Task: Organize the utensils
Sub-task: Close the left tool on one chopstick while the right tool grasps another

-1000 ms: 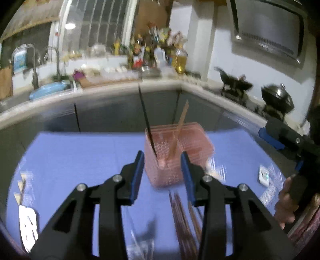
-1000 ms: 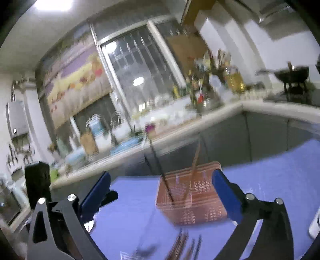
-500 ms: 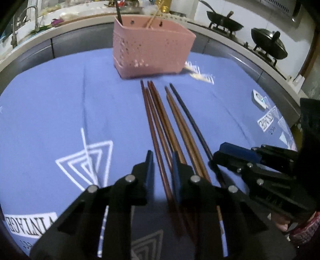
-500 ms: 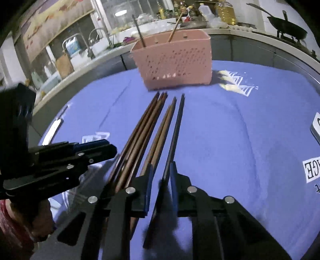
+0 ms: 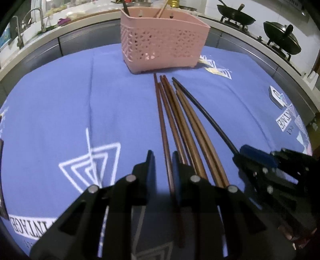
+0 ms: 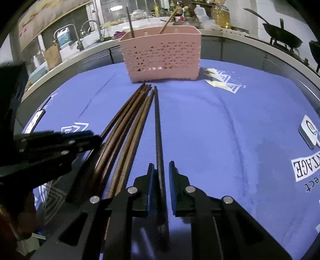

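Several brown chopsticks and one black chopstick lie side by side on the blue cloth, pointing at a pink perforated basket that holds a dark and a brown stick. My left gripper is low over the cloth, its jaws a narrow gap apart around the leftmost brown chopstick. My right gripper straddles the black chopstick with a small gap on each side. Each gripper shows in the other's view: the right one and the left one.
The blue cloth covers the table and carries white printed marks. A small white device lies at the right. Behind the table runs a counter with a sink tap, bottles and woks.
Both grippers came down from near the basket to the near ends of the chopsticks. In the last half second each shifted slightly forward along its stick, the jaw gaps a little wider.
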Demonstrator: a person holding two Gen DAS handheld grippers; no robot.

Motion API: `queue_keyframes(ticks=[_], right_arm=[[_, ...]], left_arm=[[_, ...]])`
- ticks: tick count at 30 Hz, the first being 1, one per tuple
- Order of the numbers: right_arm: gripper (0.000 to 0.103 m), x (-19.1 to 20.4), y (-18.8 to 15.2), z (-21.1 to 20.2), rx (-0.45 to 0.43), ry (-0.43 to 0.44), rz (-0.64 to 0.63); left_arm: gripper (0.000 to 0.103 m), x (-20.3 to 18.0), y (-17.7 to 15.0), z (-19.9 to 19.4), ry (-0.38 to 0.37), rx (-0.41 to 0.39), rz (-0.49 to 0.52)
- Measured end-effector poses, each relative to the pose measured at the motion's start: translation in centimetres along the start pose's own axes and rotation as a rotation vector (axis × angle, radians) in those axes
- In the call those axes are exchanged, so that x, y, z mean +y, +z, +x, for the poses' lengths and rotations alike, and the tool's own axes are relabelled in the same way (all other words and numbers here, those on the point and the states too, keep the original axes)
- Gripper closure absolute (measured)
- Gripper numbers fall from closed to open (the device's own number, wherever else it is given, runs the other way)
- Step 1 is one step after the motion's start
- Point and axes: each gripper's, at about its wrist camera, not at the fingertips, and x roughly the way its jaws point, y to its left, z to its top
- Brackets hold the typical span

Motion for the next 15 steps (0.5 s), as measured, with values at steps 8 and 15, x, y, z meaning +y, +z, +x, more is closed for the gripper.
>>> queue_keyframes(ticks=[8,15], right_arm=[[0.096,-2.9,1.9,0.8,0.029,0.019,0.056],[0.095,-2.3,6.8,4.2,0.106,0.072,-0.015]], left_arm=[[0.098,2.3,1.0,0.7,-0.023,0.005,-0.043],[0.095,2.7,4.4,2.7,-0.012,0.044,-0.016]])
